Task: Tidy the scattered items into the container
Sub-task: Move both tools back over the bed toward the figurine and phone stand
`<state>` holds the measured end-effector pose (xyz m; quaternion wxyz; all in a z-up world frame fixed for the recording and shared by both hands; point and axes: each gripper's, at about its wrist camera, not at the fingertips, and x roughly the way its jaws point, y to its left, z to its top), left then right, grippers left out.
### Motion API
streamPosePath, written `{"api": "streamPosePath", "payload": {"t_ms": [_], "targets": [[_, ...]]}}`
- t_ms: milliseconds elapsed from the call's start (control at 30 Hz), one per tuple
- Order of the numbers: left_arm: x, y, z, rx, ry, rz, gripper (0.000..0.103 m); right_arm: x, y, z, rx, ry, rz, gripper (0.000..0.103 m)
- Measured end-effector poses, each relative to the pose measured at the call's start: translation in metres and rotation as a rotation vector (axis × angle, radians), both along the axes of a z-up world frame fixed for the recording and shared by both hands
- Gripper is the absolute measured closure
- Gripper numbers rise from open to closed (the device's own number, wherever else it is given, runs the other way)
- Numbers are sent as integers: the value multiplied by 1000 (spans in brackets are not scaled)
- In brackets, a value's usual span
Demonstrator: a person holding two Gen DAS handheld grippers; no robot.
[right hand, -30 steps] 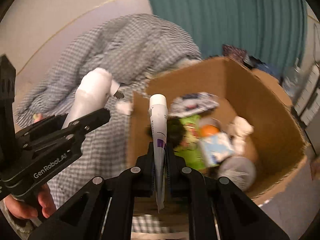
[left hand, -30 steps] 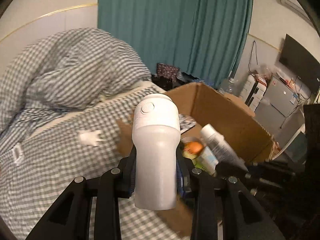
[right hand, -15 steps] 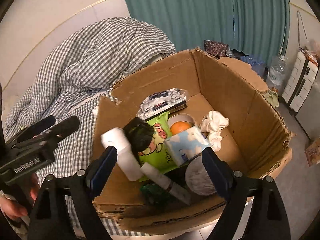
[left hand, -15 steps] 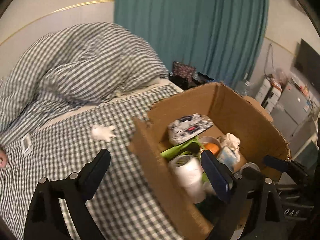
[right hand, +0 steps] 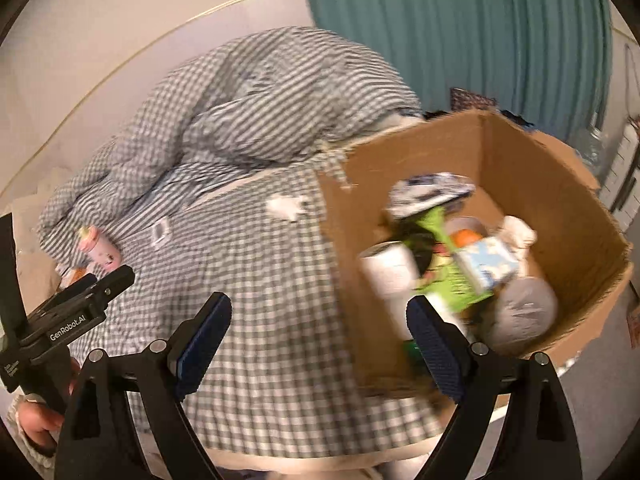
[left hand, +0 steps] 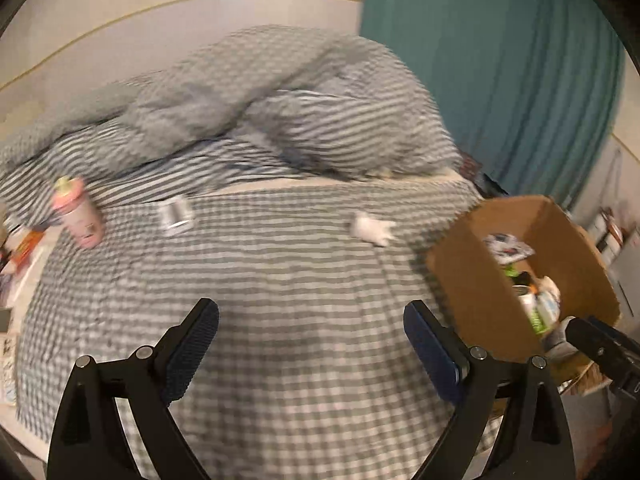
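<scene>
My left gripper (left hand: 308,312) is open and holds nothing, hanging over the checked bed sheet (left hand: 280,280). On the sheet lie a pink bottle (left hand: 76,212), a small white packet (left hand: 174,216) and a crumpled white tissue (left hand: 372,230). The cardboard box (left hand: 472,288) stands at the right. My right gripper (right hand: 318,308) is open and holds nothing at the box's (right hand: 348,240) near left corner. Inside the box lie a white bottle (right hand: 388,268), a green packet (right hand: 452,280), a blue tissue pack (right hand: 486,264) and an orange thing (right hand: 464,236). The left gripper (right hand: 80,300) shows at the far left, held by a hand (right hand: 36,420).
A heaped checked duvet (left hand: 280,112) fills the back of the bed. A teal curtain (left hand: 500,80) hangs behind the box. Papers and packets (left hand: 20,252) lie at the bed's left edge. The pink bottle (right hand: 100,250) and tissue (right hand: 286,206) also show in the right wrist view.
Both grippers opened: the white bottle left the left one, the tube left the right one, and the bottle now lies in the box. The left gripper swung left over the bed; the right one shifted left.
</scene>
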<state>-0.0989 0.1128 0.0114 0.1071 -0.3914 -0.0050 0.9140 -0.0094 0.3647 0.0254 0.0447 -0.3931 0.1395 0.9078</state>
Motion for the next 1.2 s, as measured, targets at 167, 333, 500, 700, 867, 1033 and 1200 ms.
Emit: {"api": "streamPosePath", "payload": {"t_ms": [167,333,500,700,867,1033,1200], "targets": [[6,-73,-11,-4,-1,99,4,-9,-60,1,6,24,69,13],[2,-137,-31,3,-29,192,3,-27,-105,-5,7,23,126,13],[-19,-177,-56,13,-71,256,2,-52,-129,-20,33,9,189,13],[-79,-186,-87,4,-95,273,1,-88,-121,-50,18,-24,207,13],[-138,-174,-115,-17,-127,260,1,-128,-101,-72,50,-60,173,12],[-187,-159,-137,-16,-138,252,1,-177,-87,-87,94,-77,152,13],[-217,-154,-153,-21,-163,266,1,-233,-76,-110,187,-113,92,13]]}}
